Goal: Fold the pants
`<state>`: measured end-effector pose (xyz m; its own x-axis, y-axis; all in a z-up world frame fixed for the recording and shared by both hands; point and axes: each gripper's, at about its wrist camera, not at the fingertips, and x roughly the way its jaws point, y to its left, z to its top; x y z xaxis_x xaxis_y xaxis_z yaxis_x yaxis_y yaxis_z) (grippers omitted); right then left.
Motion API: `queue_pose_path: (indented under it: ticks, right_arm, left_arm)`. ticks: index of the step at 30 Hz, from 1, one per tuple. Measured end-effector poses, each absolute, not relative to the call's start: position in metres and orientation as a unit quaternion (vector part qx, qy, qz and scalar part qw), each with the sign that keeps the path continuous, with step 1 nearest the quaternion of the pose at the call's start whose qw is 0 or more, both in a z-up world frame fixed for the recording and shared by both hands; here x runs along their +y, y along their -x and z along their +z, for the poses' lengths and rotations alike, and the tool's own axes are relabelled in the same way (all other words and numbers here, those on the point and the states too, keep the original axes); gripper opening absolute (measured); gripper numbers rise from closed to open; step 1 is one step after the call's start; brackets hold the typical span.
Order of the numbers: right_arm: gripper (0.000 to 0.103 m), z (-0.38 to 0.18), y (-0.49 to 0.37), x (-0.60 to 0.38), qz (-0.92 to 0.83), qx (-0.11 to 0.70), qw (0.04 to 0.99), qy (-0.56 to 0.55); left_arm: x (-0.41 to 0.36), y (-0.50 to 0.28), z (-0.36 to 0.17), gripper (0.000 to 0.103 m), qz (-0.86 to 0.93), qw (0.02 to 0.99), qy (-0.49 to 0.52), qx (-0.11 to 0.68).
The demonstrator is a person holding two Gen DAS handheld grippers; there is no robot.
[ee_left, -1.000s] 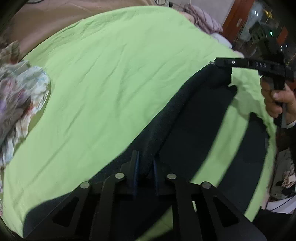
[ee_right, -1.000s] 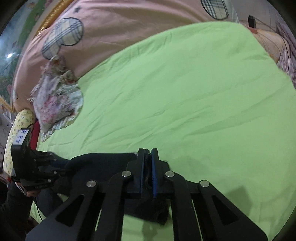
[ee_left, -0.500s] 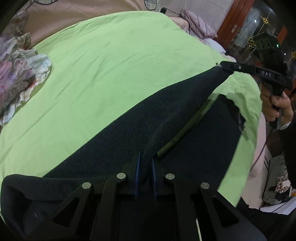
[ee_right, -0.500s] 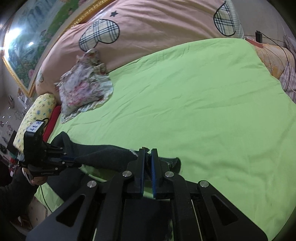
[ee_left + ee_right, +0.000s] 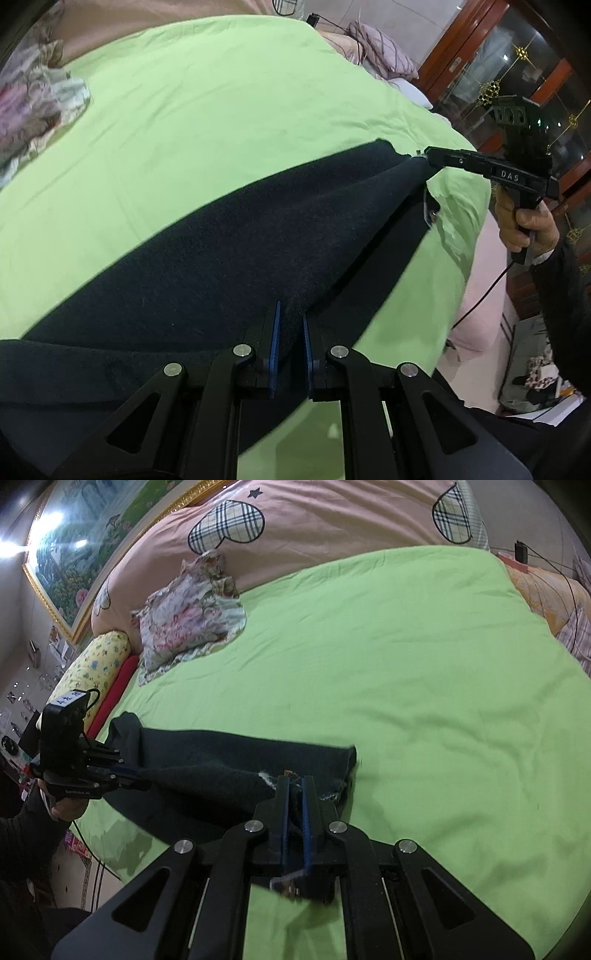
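Dark navy pants (image 5: 229,243) are stretched taut between my two grippers above a green bedsheet (image 5: 207,96). My left gripper (image 5: 290,314) is shut on one end of the pants. My right gripper (image 5: 294,784) is shut on the other end, where a frayed edge and a waistband show. In the left wrist view the right gripper (image 5: 428,157) pinches the far corner of the cloth. In the right wrist view the left gripper (image 5: 142,775) holds the far end of the pants (image 5: 221,771). Part of the cloth hangs below the taut edge.
A crumpled floral garment (image 5: 192,616) lies at the far side of the sheet (image 5: 406,686). A pink duvet with plaid hearts (image 5: 314,520) lies behind it. A yellow pillow (image 5: 92,664) is at the left. A wooden cabinet (image 5: 517,81) stands past the bed's edge.
Both grippers have lifted and pulled apart, so the pants went from bunched and sagging to stretched flat. The pants have moved further over the sheet.
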<state>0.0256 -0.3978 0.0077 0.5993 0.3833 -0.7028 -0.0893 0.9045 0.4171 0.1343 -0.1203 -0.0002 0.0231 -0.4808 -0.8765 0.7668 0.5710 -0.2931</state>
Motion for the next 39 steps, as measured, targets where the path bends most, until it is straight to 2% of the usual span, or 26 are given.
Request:
queue_pose_path:
  ticks: [10, 16, 17, 19, 20, 21, 22, 23, 24, 25, 30, 39]
  right_arm:
    - [0.006, 0.001, -0.004, -0.386, 0.121, 0.453, 0.873, -0.134]
    - [0.006, -0.025, -0.008, -0.383, 0.082, 0.480, 0.865, -0.121]
    - [0.006, -0.027, -0.008, -0.382, 0.076, 0.477, 0.867, -0.128]
    - [0.009, -0.027, -0.006, -0.377, 0.066, 0.473, 0.870, -0.122]
    - [0.012, -0.024, -0.004, -0.375, 0.055, 0.471, 0.873, -0.118]
    - [0.022, -0.019, -0.001, -0.373, 0.044, 0.470, 0.874, -0.114]
    - [0.033, -0.016, 0.002, -0.372, 0.037, 0.468, 0.876, -0.111]
    - [0.038, -0.009, 0.007, -0.372, 0.028, 0.457, 0.882, -0.109]
    - [0.041, -0.003, 0.012, -0.373, 0.026, 0.447, 0.887, -0.111]
    - [0.041, 0.003, 0.016, -0.374, 0.023, 0.434, 0.893, -0.117]
    - [0.042, 0.028, 0.026, -0.363, 0.048, 0.386, 0.907, -0.163]
    - [0.044, 0.028, -0.003, -0.295, 0.127, 0.386, 0.895, -0.185]
  left_arm:
    - [-0.121, -0.116, -0.004, 0.010, -0.448, 0.699, -0.130, 0.542]
    - [-0.134, -0.107, -0.032, 0.011, -0.441, 0.688, -0.142, 0.559]
    - [-0.135, -0.108, -0.037, 0.016, -0.437, 0.690, -0.138, 0.560]
    - [-0.132, -0.108, -0.039, 0.016, -0.435, 0.694, -0.127, 0.559]
    - [-0.131, -0.107, -0.037, 0.020, -0.434, 0.697, -0.122, 0.557]
    - [-0.130, -0.106, -0.035, 0.023, -0.431, 0.700, -0.117, 0.556]
    - [-0.127, -0.106, -0.033, 0.037, -0.429, 0.704, -0.111, 0.556]
    - [-0.124, -0.106, -0.032, 0.059, -0.424, 0.709, -0.104, 0.554]
    - [-0.120, -0.105, -0.030, 0.067, -0.416, 0.717, -0.099, 0.550]
    - [-0.116, -0.103, -0.027, 0.070, -0.407, 0.728, -0.093, 0.544]
    - [-0.094, -0.095, -0.020, 0.070, -0.377, 0.754, -0.053, 0.536]
    - [-0.022, -0.113, -0.013, 0.070, -0.292, 0.792, 0.035, 0.535]
